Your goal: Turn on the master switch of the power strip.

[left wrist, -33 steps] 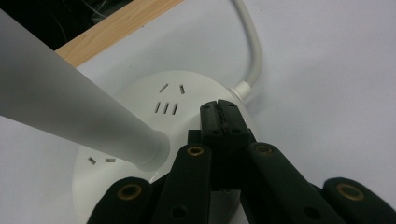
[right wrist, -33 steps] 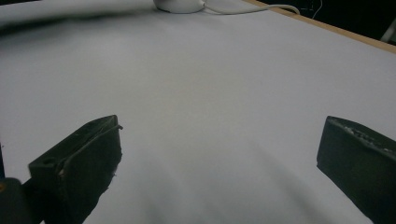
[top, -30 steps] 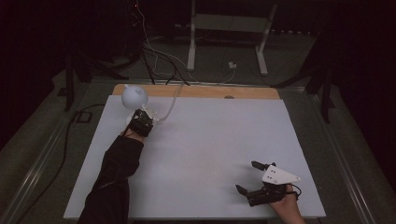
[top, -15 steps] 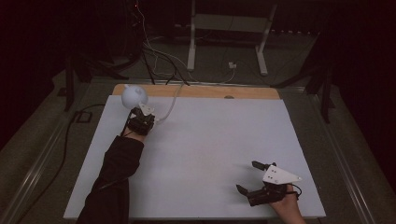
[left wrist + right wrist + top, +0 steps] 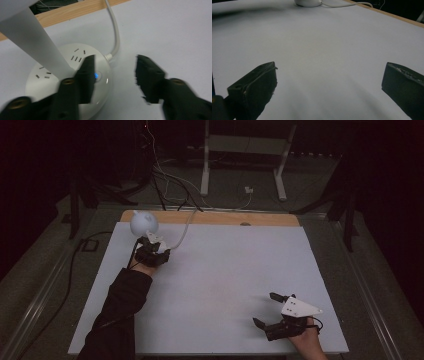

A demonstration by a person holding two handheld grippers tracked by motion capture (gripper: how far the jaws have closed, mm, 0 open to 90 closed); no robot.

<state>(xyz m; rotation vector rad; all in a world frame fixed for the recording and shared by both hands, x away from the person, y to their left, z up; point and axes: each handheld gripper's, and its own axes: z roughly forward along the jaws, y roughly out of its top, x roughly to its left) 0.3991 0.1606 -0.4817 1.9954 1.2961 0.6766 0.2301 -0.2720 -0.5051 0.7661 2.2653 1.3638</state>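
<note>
My left gripper (image 5: 149, 241) hangs just over the round white power socket (image 5: 67, 82), which sits at the far left corner of the white table (image 5: 230, 270), at about 10 o'clock from the table's middle. Its jaws have just been opening and now stand half apart with nothing between them; the blue light (image 5: 96, 75) on the socket glows beside one jaw. I think the switch was just pressed, so a good next move is to lift straight up, away from the white cable (image 5: 114, 30) at 12 o'clock. My right gripper (image 5: 272, 312) rests at 5 o'clock, wide apart and holding nothing.
</note>
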